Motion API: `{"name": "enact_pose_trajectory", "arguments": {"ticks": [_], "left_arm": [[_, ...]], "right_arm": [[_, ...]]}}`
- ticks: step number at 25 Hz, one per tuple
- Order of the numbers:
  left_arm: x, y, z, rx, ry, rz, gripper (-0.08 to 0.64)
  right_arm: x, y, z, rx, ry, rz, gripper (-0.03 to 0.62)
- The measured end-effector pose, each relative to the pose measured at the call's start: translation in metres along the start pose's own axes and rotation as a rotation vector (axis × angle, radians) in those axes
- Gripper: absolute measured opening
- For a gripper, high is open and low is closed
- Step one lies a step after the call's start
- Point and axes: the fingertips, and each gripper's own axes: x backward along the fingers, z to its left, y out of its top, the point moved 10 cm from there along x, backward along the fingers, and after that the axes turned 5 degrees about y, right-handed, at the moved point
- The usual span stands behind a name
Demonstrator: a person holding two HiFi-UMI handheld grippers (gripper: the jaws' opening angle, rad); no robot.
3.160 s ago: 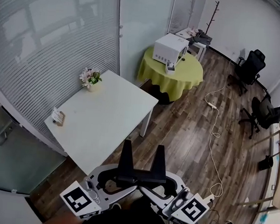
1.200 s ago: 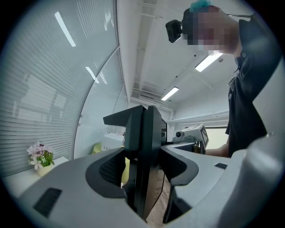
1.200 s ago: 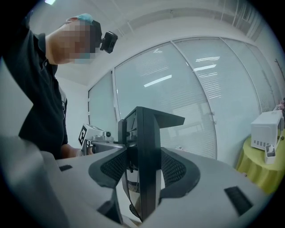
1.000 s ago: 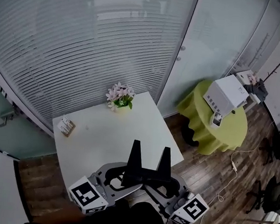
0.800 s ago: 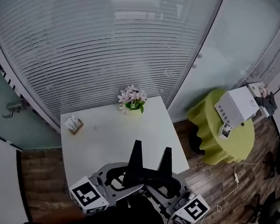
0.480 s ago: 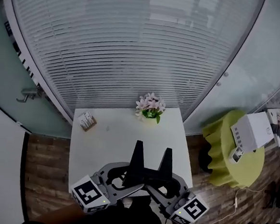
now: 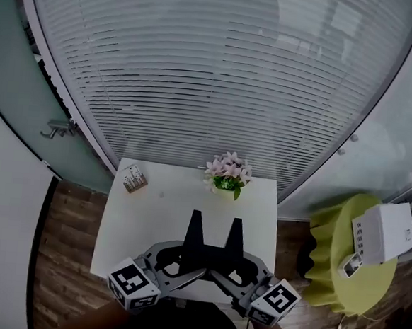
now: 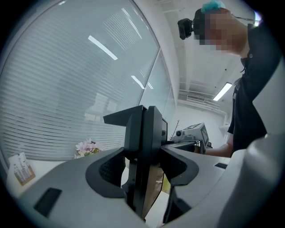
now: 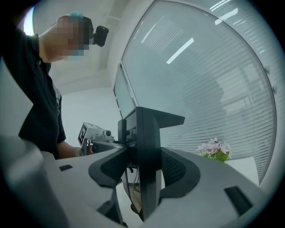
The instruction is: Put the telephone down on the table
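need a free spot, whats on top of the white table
A potted flower at the far edge, a small box at the far left corner. The left tool and right tool cover the table's near edge.

1. Head view: light is even and soft. The white table (image 7: 153,206) reads brightest and the wooden floor (image 7: 64,255) is dim.
2. The blinds (image 7: 220,76) bow hard outward, and straight lines curve towards the edges.
3. Both gripper views: ceiling lamps glare as white streaks (image 8: 102,46) on the glass, and the corners fall black.
4. The left gripper (image 8: 143,116) and right gripper (image 9: 146,116) are dark silhouettes, with their near grey bodies soft and shadowed.
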Motion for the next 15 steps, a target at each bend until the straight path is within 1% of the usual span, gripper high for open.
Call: {"name": "enact_pose_trajectory", "arguments": {"ticks": [4,8,11,15], "left_arm": [[-0.023,-0.013,0.006,0.061,0.053,0.031,0.25],[-0.042,-0.033,0.017,0.135,0.085,0.058,0.25],[-0.052,-0.046,0.03,0.187,0.095,0.08,0.249],[-0.06,-0.07,0.051,0.265,0.088,0.106,0.25]], "right_arm": [[0.001,-0.013,-0.032,-0.069,0.05,0.034,0.245],[-0.001,-0.03,-0.061,-0.134,0.078,0.068,0.245],[-0.008,-0.043,-0.078,-0.183,0.086,0.095,0.245],[-0.021,-0.064,-0.095,-0.242,0.078,0.138,0.245]]}}
